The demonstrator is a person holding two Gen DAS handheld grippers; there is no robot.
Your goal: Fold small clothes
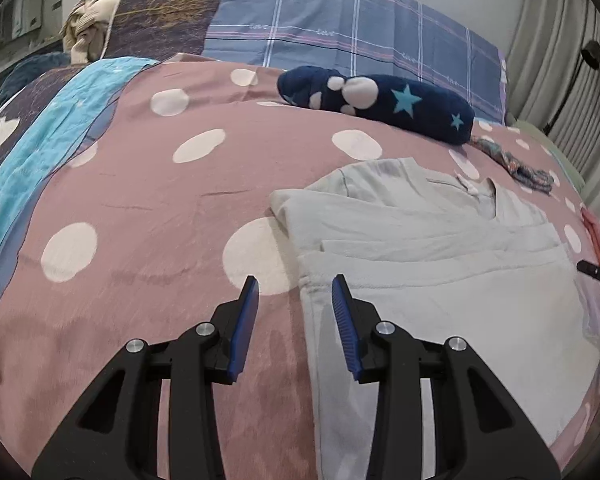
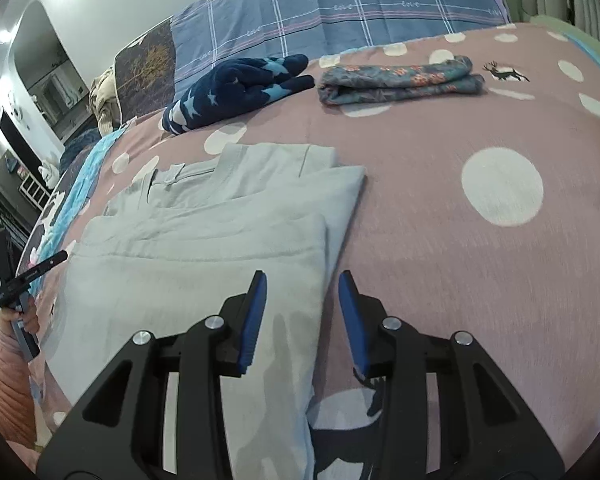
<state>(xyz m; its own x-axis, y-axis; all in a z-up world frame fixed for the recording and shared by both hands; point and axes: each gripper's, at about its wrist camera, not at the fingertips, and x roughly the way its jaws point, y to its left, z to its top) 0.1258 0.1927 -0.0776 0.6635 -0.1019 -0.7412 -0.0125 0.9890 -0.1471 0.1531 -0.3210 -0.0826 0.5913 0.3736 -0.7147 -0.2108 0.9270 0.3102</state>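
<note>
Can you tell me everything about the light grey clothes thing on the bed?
The light grey garment is a soft, woven-looking piece, partly folded into flat layers, with a seam and a small tab near its far end. It lies flat on the pink dotted bedcover, nothing on top of it. The left gripper hovers open over its left edge, the right gripper open over its right edge. Neither grips it. A dark starry plush lies apart, beyond it.
</note>
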